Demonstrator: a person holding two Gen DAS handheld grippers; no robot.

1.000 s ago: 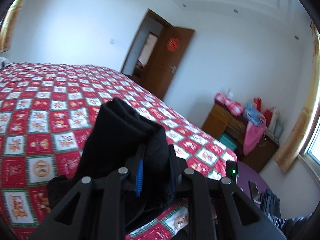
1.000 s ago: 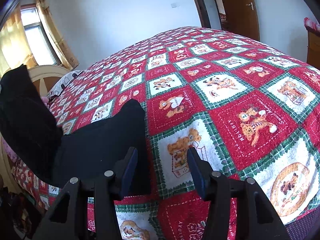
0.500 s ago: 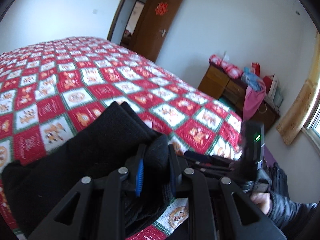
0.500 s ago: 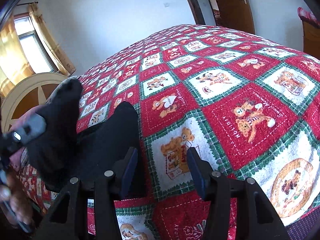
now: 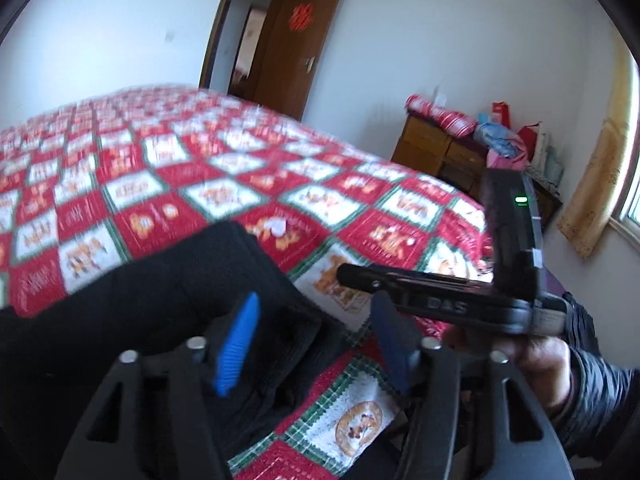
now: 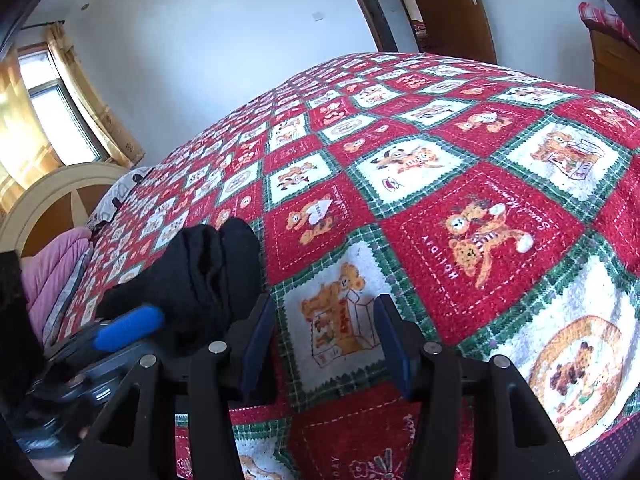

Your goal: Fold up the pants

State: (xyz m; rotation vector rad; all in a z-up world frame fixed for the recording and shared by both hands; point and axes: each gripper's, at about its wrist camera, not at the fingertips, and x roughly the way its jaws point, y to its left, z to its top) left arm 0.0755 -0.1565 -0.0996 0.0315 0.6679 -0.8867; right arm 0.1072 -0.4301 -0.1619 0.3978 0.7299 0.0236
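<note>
The left gripper [image 5: 316,340], clamped on the pants [image 5: 152,300] half a second ago, now stands with its jaws spread and nothing between them, the black cloth lying bunched on the bed [image 5: 240,184] under its blue finger. The right gripper [image 6: 324,344] hangs open as before over a bear square of the quilt [image 6: 480,208], the pants [image 6: 200,268] just left of it. In the left view the right gripper [image 5: 420,292] reaches in from the right, held by a hand [image 5: 536,364].
</note>
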